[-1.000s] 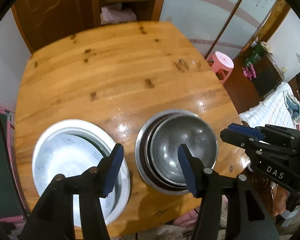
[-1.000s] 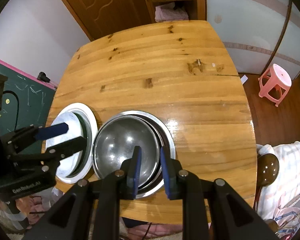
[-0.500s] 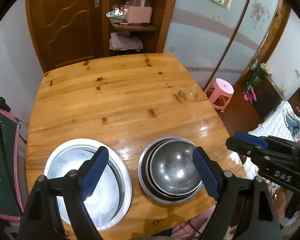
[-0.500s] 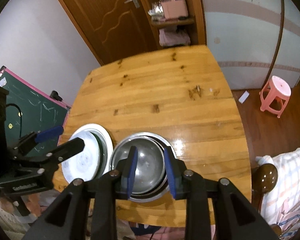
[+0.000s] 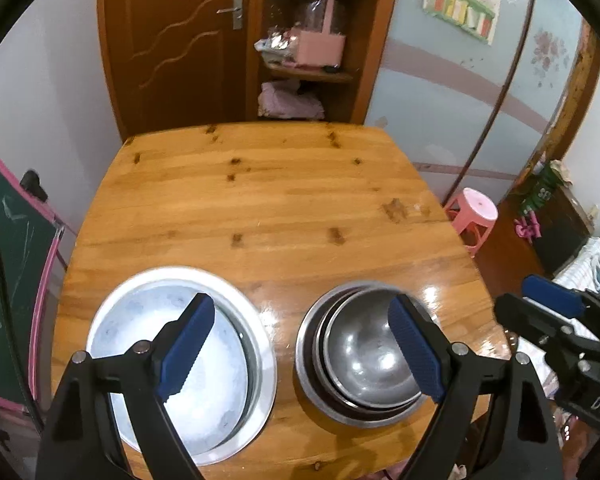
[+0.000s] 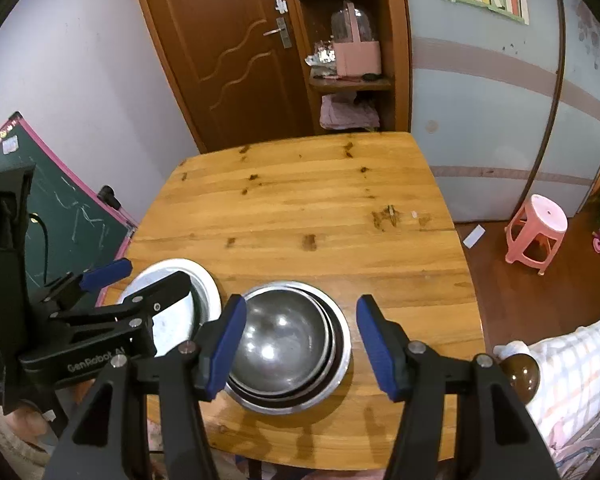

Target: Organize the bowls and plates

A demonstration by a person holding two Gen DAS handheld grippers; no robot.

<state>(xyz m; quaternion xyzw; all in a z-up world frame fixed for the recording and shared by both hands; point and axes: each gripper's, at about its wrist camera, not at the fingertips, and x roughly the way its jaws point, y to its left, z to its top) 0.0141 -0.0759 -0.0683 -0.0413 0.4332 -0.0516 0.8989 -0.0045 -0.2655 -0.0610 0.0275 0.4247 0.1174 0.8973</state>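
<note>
A stack of nested steel bowls (image 5: 364, 354) sits at the near edge of the wooden table (image 5: 268, 208), right of a stack of silver plates (image 5: 188, 364). In the right wrist view the bowls (image 6: 288, 340) are centre and the plates (image 6: 172, 312) left of them. My left gripper (image 5: 300, 354) is open and empty, raised above both stacks. My right gripper (image 6: 302, 346) is open and empty, raised above the bowls. Each gripper shows in the other's view: the right one (image 5: 556, 320) and the left one (image 6: 112, 288).
A pink stool (image 6: 538, 232) stands on the floor right of the table. A green chalkboard (image 6: 28, 200) leans at the left. A door and a shelf unit (image 6: 352, 60) are behind the table. A checked cloth (image 6: 572, 380) lies at the near right.
Both grippers have risen and pulled back from the stacks. My right gripper went from nearly shut to wide open. My left gripper opened wider.
</note>
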